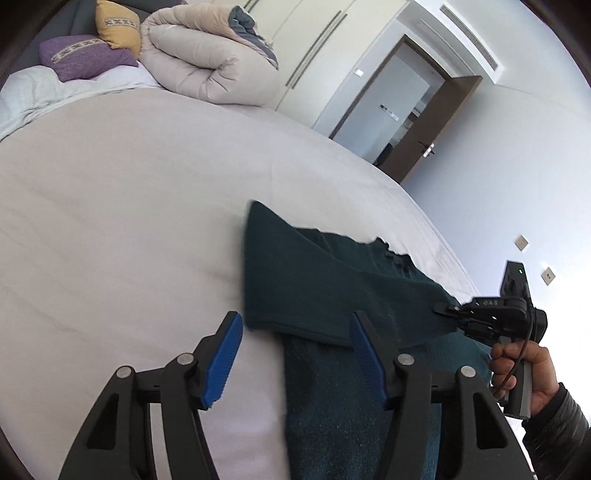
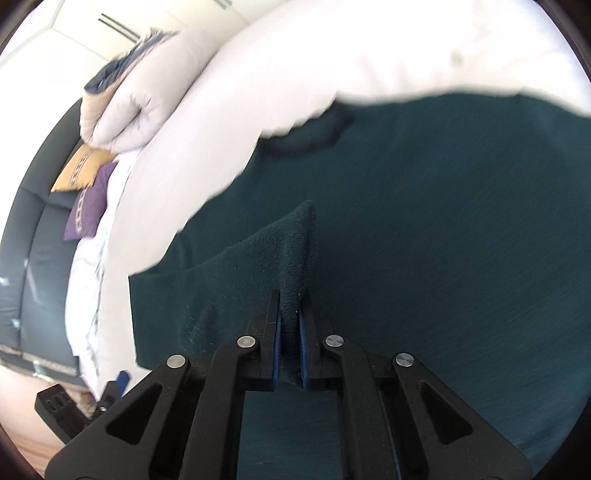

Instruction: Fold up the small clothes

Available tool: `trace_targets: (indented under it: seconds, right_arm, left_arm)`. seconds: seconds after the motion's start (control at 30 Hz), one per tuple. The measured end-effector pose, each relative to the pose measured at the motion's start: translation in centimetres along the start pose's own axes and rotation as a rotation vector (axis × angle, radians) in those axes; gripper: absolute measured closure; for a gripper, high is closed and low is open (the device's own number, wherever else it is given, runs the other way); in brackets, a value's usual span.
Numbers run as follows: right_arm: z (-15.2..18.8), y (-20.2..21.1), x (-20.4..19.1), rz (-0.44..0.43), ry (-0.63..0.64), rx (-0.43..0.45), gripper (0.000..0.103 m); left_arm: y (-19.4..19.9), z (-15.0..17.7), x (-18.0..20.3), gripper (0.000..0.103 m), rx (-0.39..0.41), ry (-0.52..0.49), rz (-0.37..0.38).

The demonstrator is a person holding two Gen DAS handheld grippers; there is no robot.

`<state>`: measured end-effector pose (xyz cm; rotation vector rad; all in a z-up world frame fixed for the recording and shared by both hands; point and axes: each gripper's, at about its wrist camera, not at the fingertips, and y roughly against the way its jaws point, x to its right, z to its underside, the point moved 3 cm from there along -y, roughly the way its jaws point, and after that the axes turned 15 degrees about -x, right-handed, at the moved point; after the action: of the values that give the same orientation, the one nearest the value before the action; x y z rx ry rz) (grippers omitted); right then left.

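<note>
A dark teal knit garment [image 1: 314, 288] lies on the pale bed sheet [image 1: 129, 221], with one part lifted and folded over. My left gripper [image 1: 295, 332] is open and empty, its blue pads either side of the garment's near edge. My right gripper [image 2: 290, 314] is shut on a pinched fold of the garment [image 2: 424, 221] and holds it up. The right gripper also shows in the left wrist view [image 1: 448, 308], clamped on the garment's right end, held by a hand [image 1: 524, 373].
A rolled beige duvet [image 1: 210, 62], a purple cushion [image 1: 85, 57] and a yellow cushion [image 1: 116, 26] sit at the head of the bed. The bed's right edge [image 1: 436, 236] drops off toward a wall and an open door [image 1: 413, 110].
</note>
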<state>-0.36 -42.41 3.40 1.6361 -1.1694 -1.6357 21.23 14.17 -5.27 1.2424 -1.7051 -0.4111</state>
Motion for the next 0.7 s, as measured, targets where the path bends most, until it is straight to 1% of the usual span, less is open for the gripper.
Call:
trace_targets:
  seconds: [0.03, 0.13, 0.17, 0.2, 0.27, 0.37, 0.43, 0.47, 0.5, 0.57, 0.6, 0.63, 0.7]
  right_arm:
    - [-0.5, 0.6, 0.4, 0.015, -0.002, 0.014, 0.096]
    - [-2.0, 2.1, 1.9, 0.084, -0.013, 0.058, 0.096]
    - [-2.5, 2.5, 2.8, 0.099, -0.028, 0.068, 0.096]
    - [-2.7, 2.9, 3.7, 0.105, -0.042, 0.074, 0.096]
    - [-3.5, 3.1, 5.2, 0.126, -0.066, 0.085, 0.096]
    - [-3.7, 3.1, 7.3, 0.142, -0.092, 0.089, 0.096]
    - [-3.6, 2.9, 8.0, 0.136, -0.100, 0.094, 0.096]
    - [-3.4, 2.5, 8.8, 0.129, -0.104, 0.089, 0.096]
    - [-3.4, 2.2, 8.9, 0.130, -0.103, 0.086, 0.096]
    - [-4.1, 1.3, 8.6, 0.132, -0.096, 0.083, 0.096]
    - [-4.1, 1.2, 8.5, 0.132, -0.094, 0.084, 0.096]
    - [-3.4, 1.5, 9.4, 0.128, -0.090, 0.085, 0.096]
    - [-2.3, 2.6, 10.2, 0.117, -0.084, 0.084, 0.096]
  left_arm:
    - [0.3, -0.2, -0.2, 0.042, 0.009, 0.007, -0.010]
    - [0.1, -1.4, -0.3, 0.049, 0.003, 0.015, -0.032]
    - [0.0, -2.0, -0.2, 0.055, 0.001, 0.015, -0.040]
    - [-0.1, -2.5, 0.0, 0.060, 0.002, 0.013, -0.047]
    - [-0.4, -3.7, 0.8, 0.064, 0.011, 0.000, -0.065]
    - [-1.4, -5.2, 2.4, 0.069, 0.000, -0.043, -0.088]
    - [-3.0, -6.0, 3.6, 0.069, -0.039, -0.075, -0.106]
    - [-3.9, -6.3, 4.1, 0.071, -0.061, -0.088, -0.114]
    - [-5.1, -6.7, 4.7, 0.073, -0.082, -0.100, -0.120]
    - [-6.8, -7.3, 5.8, 0.073, -0.104, -0.126, -0.138]
    - [-7.6, -7.5, 6.3, 0.073, -0.108, -0.144, -0.160]
    - [-8.7, -7.6, 6.8, 0.073, -0.118, -0.169, -0.192]
    - [-11.5, -7.4, 6.8, 0.073, -0.191, -0.192, -0.248]
